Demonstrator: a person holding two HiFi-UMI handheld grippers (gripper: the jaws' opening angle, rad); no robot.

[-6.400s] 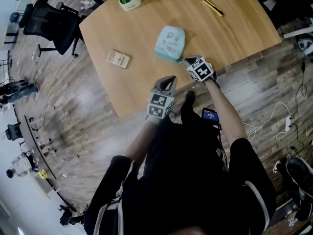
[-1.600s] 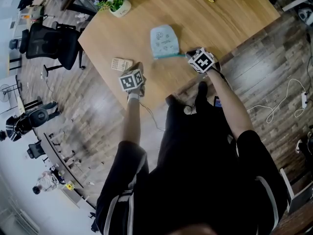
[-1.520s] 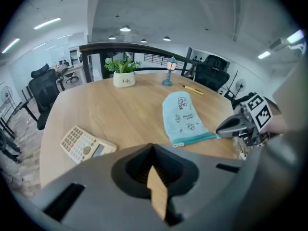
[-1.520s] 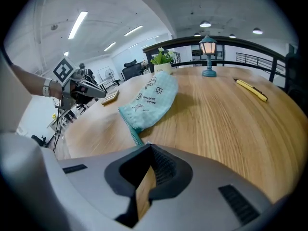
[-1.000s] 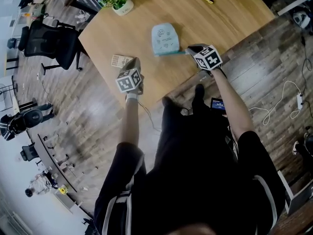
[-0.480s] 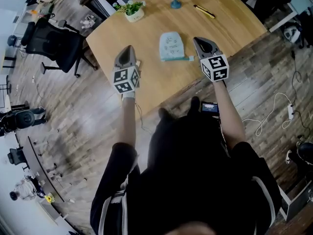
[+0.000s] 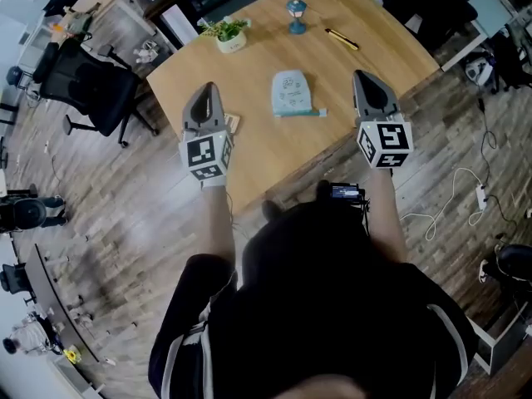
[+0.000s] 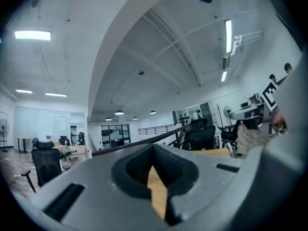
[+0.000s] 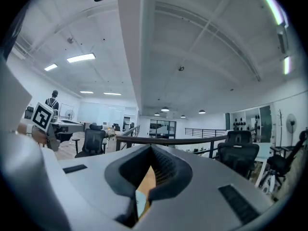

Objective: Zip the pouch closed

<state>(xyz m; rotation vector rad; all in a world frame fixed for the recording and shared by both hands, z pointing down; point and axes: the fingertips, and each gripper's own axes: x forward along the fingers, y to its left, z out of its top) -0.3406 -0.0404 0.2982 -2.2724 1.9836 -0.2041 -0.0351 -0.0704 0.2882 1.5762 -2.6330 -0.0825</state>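
The pale blue pouch (image 7: pixel 291 91) lies flat on the wooden table (image 7: pixel 274 148), its teal zip edge (image 7: pixel 301 113) turned toward me. Both grippers are held up off the table, pointing away from me, one on each side of the pouch and apart from it. My left gripper (image 7: pixel 204 88) is shut with nothing in it; in the left gripper view its jaws (image 8: pixel 154 148) meet and only a wedge of table shows below them. My right gripper (image 7: pixel 363 75) is also shut and empty, its tips (image 9: pixel 151 150) together against the office background.
A small beige card-like object (image 7: pixel 232 123) lies just right of the left gripper. At the table's far side stand a potted plant (image 7: pixel 226 33), a small blue ornament (image 7: pixel 296 13) and a yellow pen-like tool (image 7: pixel 342 39). A black office chair (image 7: pixel 91 81) stands left of the table.
Both grippers have lifted away from the table and spread apart. The right gripper has left the pouch's zip end. The pouch has stayed where it was on the table.
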